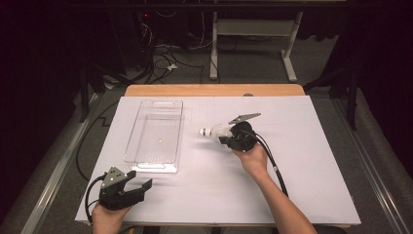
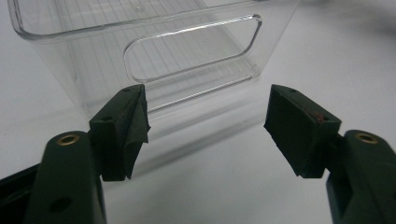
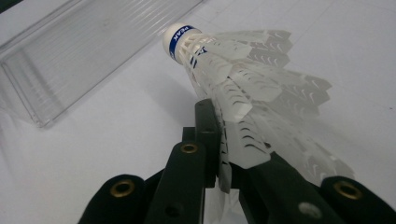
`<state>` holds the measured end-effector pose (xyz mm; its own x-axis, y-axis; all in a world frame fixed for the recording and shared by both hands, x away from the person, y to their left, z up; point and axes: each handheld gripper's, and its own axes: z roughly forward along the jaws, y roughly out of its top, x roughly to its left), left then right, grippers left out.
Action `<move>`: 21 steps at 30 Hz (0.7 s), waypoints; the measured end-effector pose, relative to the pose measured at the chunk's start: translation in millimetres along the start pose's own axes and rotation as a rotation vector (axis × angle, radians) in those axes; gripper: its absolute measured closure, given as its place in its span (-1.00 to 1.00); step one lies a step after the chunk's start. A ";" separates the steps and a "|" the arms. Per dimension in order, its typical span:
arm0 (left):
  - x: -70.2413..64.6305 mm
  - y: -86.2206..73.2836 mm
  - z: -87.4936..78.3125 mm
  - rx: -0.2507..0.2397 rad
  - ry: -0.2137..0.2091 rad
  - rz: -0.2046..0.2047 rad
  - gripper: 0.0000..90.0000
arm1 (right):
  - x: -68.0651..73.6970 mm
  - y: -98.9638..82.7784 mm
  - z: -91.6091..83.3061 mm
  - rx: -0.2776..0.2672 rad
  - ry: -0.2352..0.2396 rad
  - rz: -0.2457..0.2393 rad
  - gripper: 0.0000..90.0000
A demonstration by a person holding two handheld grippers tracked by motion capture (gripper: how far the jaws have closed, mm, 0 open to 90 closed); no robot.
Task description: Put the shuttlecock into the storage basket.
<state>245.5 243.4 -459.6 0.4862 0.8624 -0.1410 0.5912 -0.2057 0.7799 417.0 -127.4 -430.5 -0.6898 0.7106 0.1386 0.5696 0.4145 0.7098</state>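
A white plastic shuttlecock (image 3: 224,70) with a blue band round its cork points toward the clear bin. My right gripper (image 3: 224,140) is shut on its skirt, with the cork sticking out ahead of the jaws. From above, the shuttlecock (image 1: 213,131) is at the table's middle, just left of the right gripper (image 1: 225,138). My left gripper (image 1: 139,181) rests open near the front left corner with nothing between its fingers. In the left gripper view, the left gripper (image 2: 205,116) faces the near end of the bin (image 2: 154,51).
The clear plastic bin (image 1: 155,136) lies lengthwise on the white table (image 1: 302,161), left of centre, with nothing in it; its long wall (image 3: 84,51) shows in the right gripper view. Cables and a desk frame (image 1: 253,44) stand on the floor beyond the table.
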 end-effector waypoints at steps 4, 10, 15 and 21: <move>0.5 0.0 -0.8 -0.002 -0.003 0.001 -0.31 | 3.2 2.9 -1.3 -0.004 0.005 -0.005 0.99; 0.5 0.1 -0.7 0.000 -0.002 0.002 -0.31 | 6.4 8.4 -3.3 -0.009 0.012 -0.015 0.99; 0.2 0.0 -0.7 -0.001 0.000 0.000 -0.31 | 8.3 11.8 -4.1 -0.006 0.019 -0.015 0.99; -0.5 -0.1 -0.6 -0.002 0.000 0.003 -0.31 | 12.7 17.4 -9.5 -0.016 0.035 -0.016 0.99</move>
<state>244.8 243.3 -459.2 0.4882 0.8616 -0.1389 0.5883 -0.2074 0.7816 414.0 -116.6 -409.8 -0.7144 0.6833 0.1510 0.5512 0.4164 0.7231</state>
